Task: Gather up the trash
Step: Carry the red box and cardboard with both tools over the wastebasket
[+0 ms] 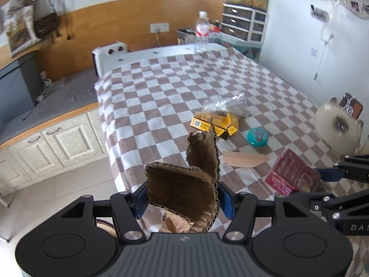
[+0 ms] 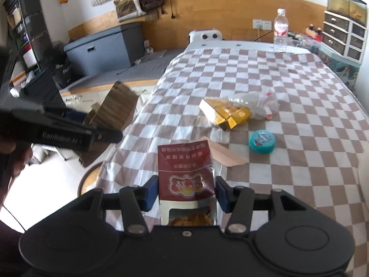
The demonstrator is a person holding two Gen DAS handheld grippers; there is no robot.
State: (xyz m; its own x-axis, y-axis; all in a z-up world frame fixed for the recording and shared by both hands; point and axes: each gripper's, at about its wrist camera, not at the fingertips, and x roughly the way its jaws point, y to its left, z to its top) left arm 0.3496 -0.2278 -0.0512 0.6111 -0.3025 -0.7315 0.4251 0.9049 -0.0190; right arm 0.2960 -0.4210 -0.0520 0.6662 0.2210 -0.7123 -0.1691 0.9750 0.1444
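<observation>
My left gripper is shut on a crumpled piece of brown corrugated cardboard, held off the surface over the near left corner of the checkered cloth. My right gripper is shut on a torn red box with its open end towards the camera. In the right wrist view the left gripper and its cardboard are at the left. On the cloth lie yellow boxes, a clear plastic bag, a teal round tin and a flat tan piece.
A water bottle stands at the far edge. A white cat-shaped object sits at the right. A round brown-rimmed container is on the floor by the near left corner. Cabinets and a grey bin line the left.
</observation>
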